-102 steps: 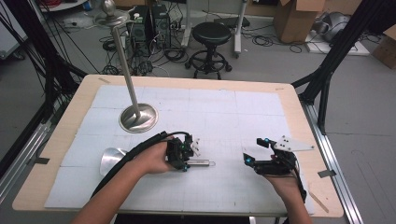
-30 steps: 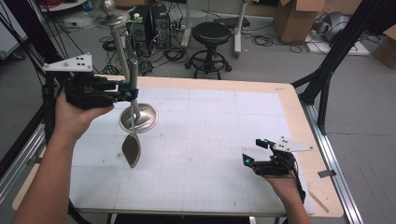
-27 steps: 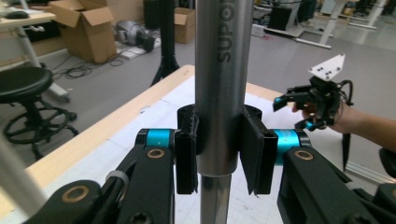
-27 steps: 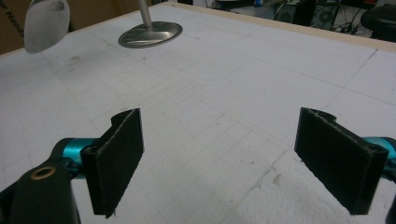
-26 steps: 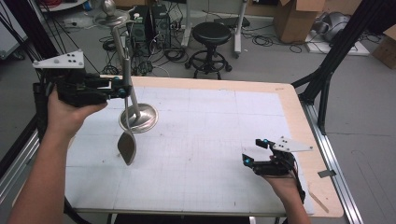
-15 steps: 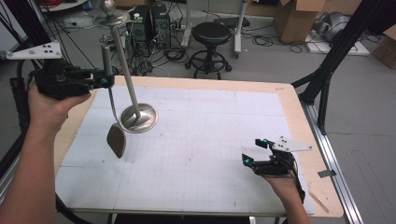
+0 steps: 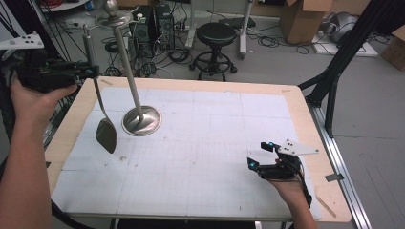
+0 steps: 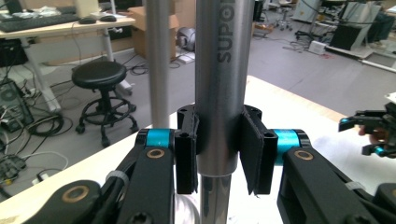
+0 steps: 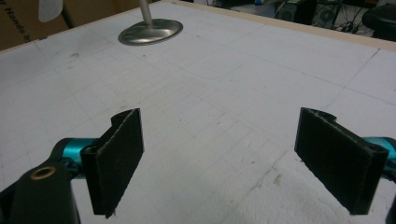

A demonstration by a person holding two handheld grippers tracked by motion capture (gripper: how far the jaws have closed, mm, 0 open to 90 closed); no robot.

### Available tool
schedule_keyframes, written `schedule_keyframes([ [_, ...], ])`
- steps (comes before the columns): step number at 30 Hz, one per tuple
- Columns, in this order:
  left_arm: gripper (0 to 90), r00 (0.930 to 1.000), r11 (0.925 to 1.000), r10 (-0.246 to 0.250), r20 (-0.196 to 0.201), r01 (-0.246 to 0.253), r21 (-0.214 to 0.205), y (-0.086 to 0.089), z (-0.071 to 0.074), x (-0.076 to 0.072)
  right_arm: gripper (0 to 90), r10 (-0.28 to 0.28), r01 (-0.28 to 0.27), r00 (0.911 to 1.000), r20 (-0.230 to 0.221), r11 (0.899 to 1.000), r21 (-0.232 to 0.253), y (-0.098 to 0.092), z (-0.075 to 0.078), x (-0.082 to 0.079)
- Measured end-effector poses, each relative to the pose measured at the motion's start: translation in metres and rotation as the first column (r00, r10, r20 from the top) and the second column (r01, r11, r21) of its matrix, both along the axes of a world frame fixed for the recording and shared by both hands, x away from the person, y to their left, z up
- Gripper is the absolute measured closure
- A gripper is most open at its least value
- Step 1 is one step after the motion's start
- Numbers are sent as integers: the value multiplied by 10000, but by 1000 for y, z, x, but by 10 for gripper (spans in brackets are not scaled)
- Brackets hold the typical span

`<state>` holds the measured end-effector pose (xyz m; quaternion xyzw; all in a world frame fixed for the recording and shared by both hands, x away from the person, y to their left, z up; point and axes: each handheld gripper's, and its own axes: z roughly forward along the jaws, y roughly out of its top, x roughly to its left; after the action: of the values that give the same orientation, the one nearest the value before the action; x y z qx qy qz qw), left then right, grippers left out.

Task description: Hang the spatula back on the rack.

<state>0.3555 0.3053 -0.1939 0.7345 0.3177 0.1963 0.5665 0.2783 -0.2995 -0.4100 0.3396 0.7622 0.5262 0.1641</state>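
Above the table's left edge, left tool [image 8: 218, 156] clamping spatula handle [image 8: 218, 84] (blade hanging), right tool [image 9: 233, 158] wide open.

A long-handled steel spatula [image 7: 106, 134] hangs nearly upright in the air, blade down, clamped by its round handle in the left hand-held gripper [image 8: 218, 154]. Its blade hovers just left of the round base of a tilted metal stand [image 7: 142, 120] on the desk [image 7: 200, 143].
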Motion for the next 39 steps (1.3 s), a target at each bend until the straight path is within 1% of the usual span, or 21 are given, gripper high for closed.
schedule_keyframes([
  [4,692,9998,9998,177,-67,-177,-4,2,-2,3,149,-8,7,10000,-18,10000,-1,0,0,0],
  [7,692,9994,9994,329,-107,-330,-142,5,-2,7,148,7,-7,10000,-20,10000,6,0,0,-1],
  [8,692,9992,9992,363,-137,-365,-133,6,-2,8,148,8,-8,10000,37,10000,-7,0,1,-1],
  [12,692,9984,9987,510,-244,-509,34,6,-4,11,149,-10,10,10000,3,10000,44,-1,1,-1],
  [16,692,9982,9987,508,-319,-508,-8,4,-6,14,148,7,-7,10000,27,10000,9,-1,0,0],
  [18,692,9983,9989,474,-332,-472,75,4,-6,16,149,23,-23,10000,61,10000,10,-1,0,0],
  [21,692,9982,9989,474,-376,-472,50,3,-8,18,149,-8,8,10000,-7,10000,33,-1,0,0],
  [32,690,9977,9988,398,-541,-382,305,-5,-14,27,148,-17,17,10000,-25,10000,29,-1,0,0],
  [34,690,9982,9992,306,-515,-292,267,-5,-16,28,148,-11,11,10000,-14,10000,27,-1,0,0],
  [35,689,9980,9995,249,-576,-238,202,-4,-16,29,148,-1,1,10000,-18,10000,30,-1,0,0],
  [39,687,9979,9998,92,-636,-81,184,-4,-17,31,148,-3,3,10000,-44,10000,22,-1,0,-1],
])
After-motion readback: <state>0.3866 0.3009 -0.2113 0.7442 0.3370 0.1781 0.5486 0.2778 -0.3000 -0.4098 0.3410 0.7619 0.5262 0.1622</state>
